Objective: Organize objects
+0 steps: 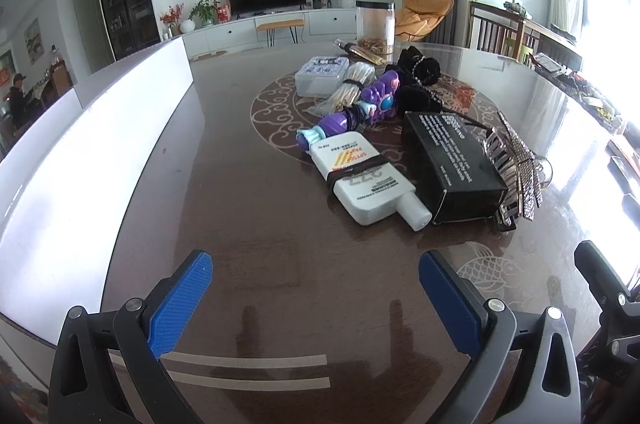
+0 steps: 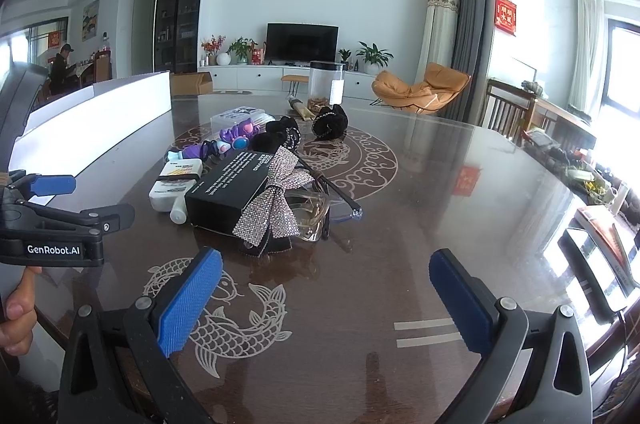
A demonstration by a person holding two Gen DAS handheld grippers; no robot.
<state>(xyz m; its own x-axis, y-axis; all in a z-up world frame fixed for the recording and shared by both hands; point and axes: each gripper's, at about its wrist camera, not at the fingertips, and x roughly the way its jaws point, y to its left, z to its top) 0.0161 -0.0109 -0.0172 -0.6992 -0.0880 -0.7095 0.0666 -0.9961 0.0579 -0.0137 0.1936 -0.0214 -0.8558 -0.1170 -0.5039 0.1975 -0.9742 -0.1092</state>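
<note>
Clutter sits bunched near the middle of the dark round table [image 1: 240, 184]: a white bottle [image 1: 362, 180] with a black band around it lies flat, its cap toward the camera, touching a black box [image 1: 452, 168] on its right. A sparkly bow [image 2: 272, 200] rests against the box's near end, with clear glasses [image 2: 320, 212] just beside it. Behind these lie a purple toy [image 1: 360, 108], a bundle of pale sticks [image 1: 352, 88], a clear lidded case [image 1: 320, 76], black scrunchies [image 1: 416, 72] and a tall jar [image 1: 375, 24].

The left gripper [image 1: 316, 300] hangs low over bare table with its blue pads spread wide and nothing between them. The right gripper [image 2: 326, 300] is likewise wide open and empty, over the fish pattern, with the bow and box nearest ahead.

No item appears lifted yet, so the step in hand looks like choosing a first pick. The bottle is probably the easiest for the left side: come in across its narrow width, clear of the cap, and lift straight up so the box is not dragged. For the right side, the bow would likely shift or snag the glasses, so pinch it at its knot.

A long white box [image 1: 120, 128] lines the table's left edge and may serve as the bin. Open table lies on the near side and to the right of the pile. The two grippers are close, so moving one at a time seems wise.
</note>
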